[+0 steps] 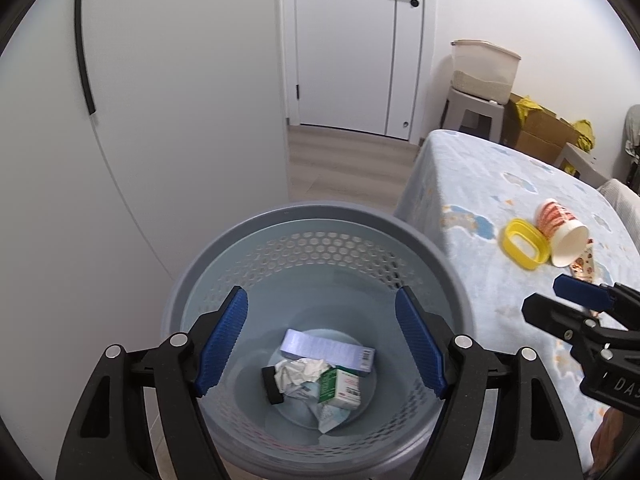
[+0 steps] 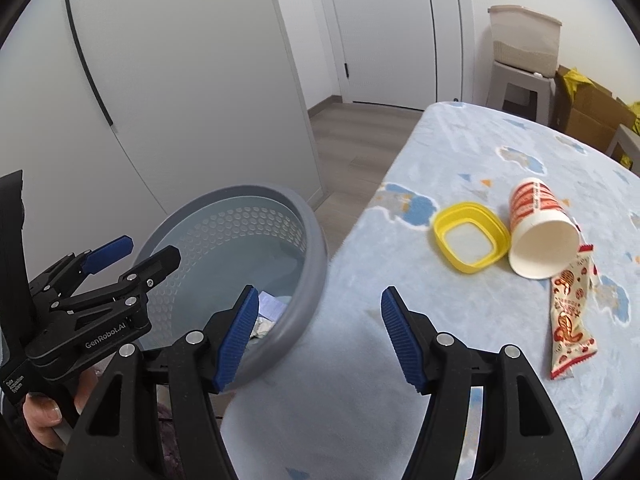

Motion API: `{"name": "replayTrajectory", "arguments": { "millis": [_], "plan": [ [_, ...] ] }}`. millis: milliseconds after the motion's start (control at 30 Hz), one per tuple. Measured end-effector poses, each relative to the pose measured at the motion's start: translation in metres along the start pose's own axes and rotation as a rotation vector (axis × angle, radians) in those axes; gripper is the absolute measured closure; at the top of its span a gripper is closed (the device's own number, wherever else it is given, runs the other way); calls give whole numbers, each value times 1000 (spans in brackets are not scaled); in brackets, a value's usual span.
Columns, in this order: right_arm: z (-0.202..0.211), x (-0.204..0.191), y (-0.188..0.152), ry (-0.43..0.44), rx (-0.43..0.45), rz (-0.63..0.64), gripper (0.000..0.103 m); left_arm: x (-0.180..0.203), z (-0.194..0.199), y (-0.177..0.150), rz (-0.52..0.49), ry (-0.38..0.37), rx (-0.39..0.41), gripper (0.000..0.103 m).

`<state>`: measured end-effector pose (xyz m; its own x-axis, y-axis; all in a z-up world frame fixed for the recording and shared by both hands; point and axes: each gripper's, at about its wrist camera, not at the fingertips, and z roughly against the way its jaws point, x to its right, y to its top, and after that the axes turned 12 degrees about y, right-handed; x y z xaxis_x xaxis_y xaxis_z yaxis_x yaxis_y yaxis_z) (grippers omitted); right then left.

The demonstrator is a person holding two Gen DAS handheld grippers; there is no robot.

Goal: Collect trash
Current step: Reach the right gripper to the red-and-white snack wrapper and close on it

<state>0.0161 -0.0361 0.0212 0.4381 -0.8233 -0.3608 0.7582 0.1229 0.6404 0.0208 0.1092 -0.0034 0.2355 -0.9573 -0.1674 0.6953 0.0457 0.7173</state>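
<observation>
A grey perforated bin (image 1: 320,220) stands on the floor beside the table; it also shows in the right wrist view (image 2: 308,248). It holds a lilac box (image 1: 328,350), crumpled paper (image 1: 300,372), a green and white carton (image 1: 340,390) and a black piece (image 1: 272,388). My left gripper (image 1: 322,340) is open and empty above the bin. My right gripper (image 2: 316,332) is open and empty over the table's near edge. On the table lie a yellow lid (image 2: 470,242), a tipped paper cup (image 2: 540,232) and a snack wrapper (image 2: 568,312).
The table (image 2: 360,400) has a light blue patterned cloth. A white wardrobe (image 1: 160,100) and a door (image 1: 352,40) stand behind the bin. A stool with a plastic box (image 1: 484,68) and cardboard boxes (image 1: 540,132) are at the far right.
</observation>
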Motion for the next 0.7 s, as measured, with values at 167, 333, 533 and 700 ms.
{"name": "replayTrajectory", "arguments": {
  "millis": [167,333,533,700],
  "plan": [
    [15,13,-12,-31,5,-39,39,18,10,-1,-22,-42,12,27],
    [36,37,-23,-68,22,-103,37,36,17,-3,-45,-80,13,25],
    [62,70,-29,-117,49,-178,36,60,24,-4,-68,-126,14,24],
    [78,98,-32,-171,58,-211,36,83,30,-5,-94,-165,16,24]
  ]
}}
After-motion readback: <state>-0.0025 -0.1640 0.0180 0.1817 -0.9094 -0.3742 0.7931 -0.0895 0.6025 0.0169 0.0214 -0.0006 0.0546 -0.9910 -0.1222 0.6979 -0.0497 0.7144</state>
